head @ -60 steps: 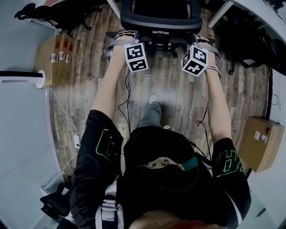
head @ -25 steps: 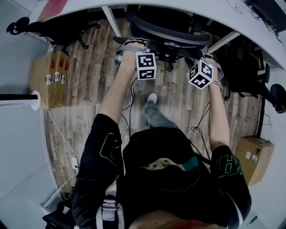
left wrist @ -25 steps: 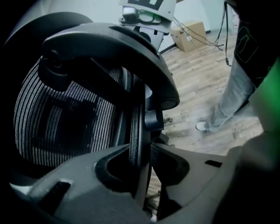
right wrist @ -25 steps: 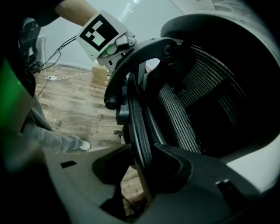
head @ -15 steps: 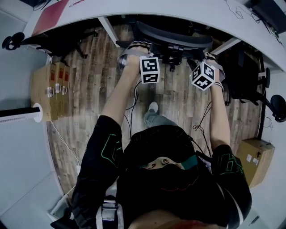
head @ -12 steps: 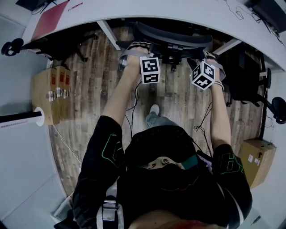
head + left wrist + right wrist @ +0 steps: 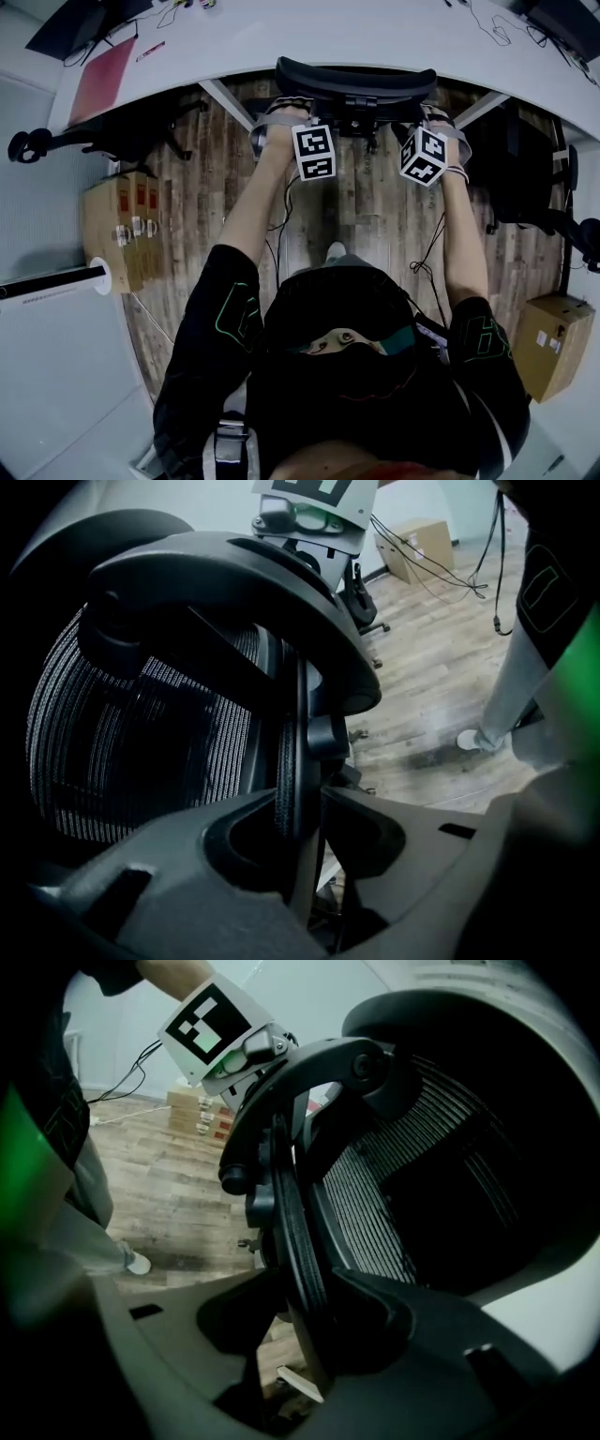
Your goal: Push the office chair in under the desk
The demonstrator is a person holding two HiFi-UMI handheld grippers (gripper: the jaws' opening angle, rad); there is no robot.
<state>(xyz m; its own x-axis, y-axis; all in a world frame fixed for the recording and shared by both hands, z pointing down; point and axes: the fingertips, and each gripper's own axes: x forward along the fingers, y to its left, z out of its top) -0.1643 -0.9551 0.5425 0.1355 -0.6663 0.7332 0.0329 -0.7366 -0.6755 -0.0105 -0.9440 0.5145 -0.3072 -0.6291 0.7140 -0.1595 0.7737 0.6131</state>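
The black mesh office chair (image 7: 356, 75) stands with its seat hidden under the white desk (image 7: 375, 37); only its backrest top shows. My left gripper (image 7: 281, 111) is shut on the backrest's left rim (image 7: 298, 714), which runs between the jaws at my left gripper (image 7: 300, 808). On the right rim (image 7: 291, 1213) sits my right gripper (image 7: 433, 114). Its jaws are opening, with the rim still between them and touched by both at my right gripper (image 7: 305, 1297). Both arms are stretched forward.
Cardboard boxes (image 7: 122, 230) stand at the left on the wood floor, another box (image 7: 553, 347) at the lower right. A second black chair (image 7: 534, 178) is under the desk at the right, and a chair base (image 7: 94, 145) at the left. A red folder (image 7: 98, 80) lies on the desk.
The chair has rolled forward under the desk, so its seat is now covered by the desktop. I have stepped forward with it, both grippers staying on the backrest.
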